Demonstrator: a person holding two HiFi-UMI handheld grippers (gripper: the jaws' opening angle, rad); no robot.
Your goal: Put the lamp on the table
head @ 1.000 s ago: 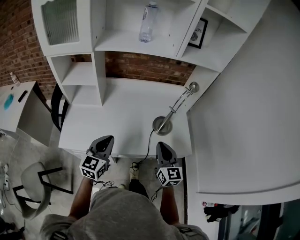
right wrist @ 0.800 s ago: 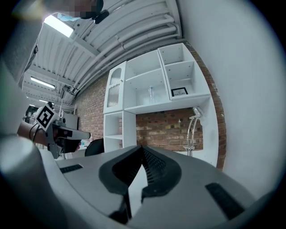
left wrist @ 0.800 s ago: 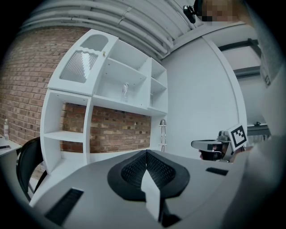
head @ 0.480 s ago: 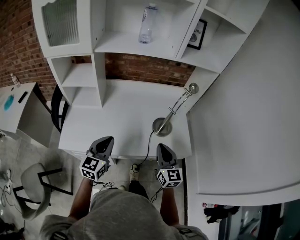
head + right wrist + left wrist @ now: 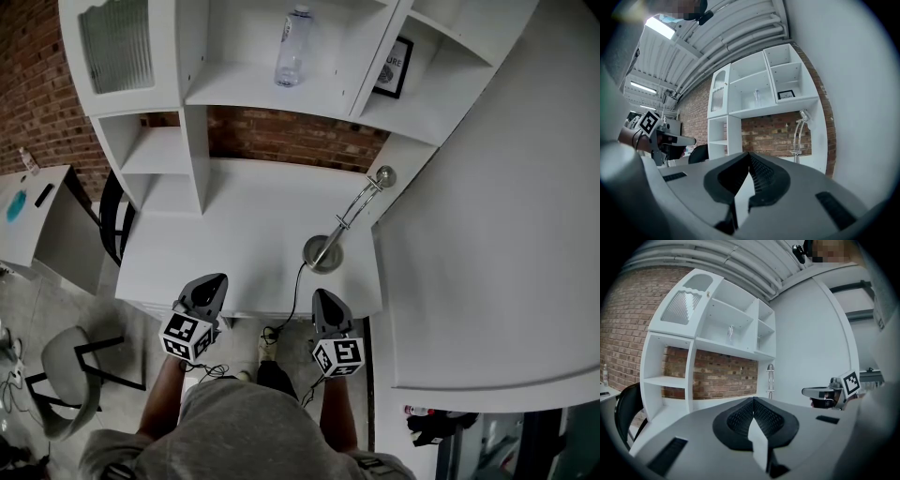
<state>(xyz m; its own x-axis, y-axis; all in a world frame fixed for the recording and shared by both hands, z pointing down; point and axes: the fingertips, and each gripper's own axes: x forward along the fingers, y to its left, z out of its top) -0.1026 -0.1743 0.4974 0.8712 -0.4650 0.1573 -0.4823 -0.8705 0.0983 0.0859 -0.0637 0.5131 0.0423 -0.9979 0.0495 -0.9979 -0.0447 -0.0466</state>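
A chrome desk lamp (image 5: 343, 225) stands on the white table (image 5: 234, 244) near its right front corner, its round base (image 5: 322, 254) on the top and its head (image 5: 385, 174) leaning toward the right wall. The lamp (image 5: 770, 380) also shows far ahead in the left gripper view, and the lamp (image 5: 799, 133) stands at the right in the right gripper view. My left gripper (image 5: 208, 290) is shut and empty at the table's front edge. My right gripper (image 5: 325, 307) is shut and empty too, just in front of the lamp's base and apart from it.
A black cord (image 5: 292, 300) runs from the lamp's base over the front edge to the floor. White shelves (image 5: 244, 84) above hold a clear bottle (image 5: 292, 47) and a framed picture (image 5: 393, 66). A white wall panel (image 5: 487, 216) bounds the right; a grey chair (image 5: 75, 375) stands lower left.
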